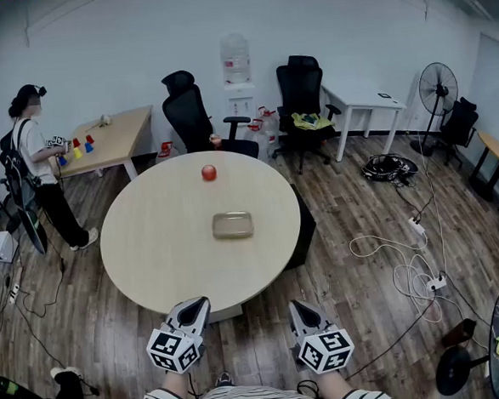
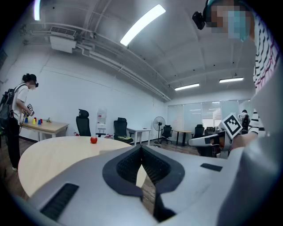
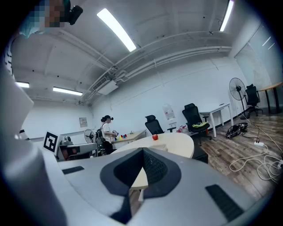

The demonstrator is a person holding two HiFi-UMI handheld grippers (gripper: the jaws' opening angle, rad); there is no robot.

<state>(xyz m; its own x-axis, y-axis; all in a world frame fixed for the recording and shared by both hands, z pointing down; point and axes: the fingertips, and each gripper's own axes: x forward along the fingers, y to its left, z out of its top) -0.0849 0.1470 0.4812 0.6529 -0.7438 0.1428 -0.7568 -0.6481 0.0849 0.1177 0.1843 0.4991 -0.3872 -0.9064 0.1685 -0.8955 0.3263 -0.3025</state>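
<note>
Pale wood round table (image 1: 155, 244) stands directly ahead of both tongs, its near edge just short of their tips.

1. Left tongs (image 1: 197, 304): jaws pressed together at the tips, nothing between them. The left gripper view (image 2: 141, 148) confirms this; only tabletop and floor show through the slot below the tips.
2. Right tongs (image 1: 297, 305): likewise closed on nothing (image 3: 143, 152).
3. Both are held low, close to the body, side by side and pointing forward. With nothing to carry, this reads as a resting hold.
4. Shallow beige tray (image 1: 232, 224) lies flat near the table's middle, ahead of and between the two tongs, well apart from them.
5. Red round fruit (image 1: 208, 172) sits beyond the tray, on the far side from the tongs, slightly towards the left pair.

Limits of observation: the holding hands are largely hidden under the marker cubes. Whether the tray holds anything cannot be made out. The red item may be an apple or a ball. A second person (image 1: 35, 158) stands far off, beyond the left tongs.
</note>
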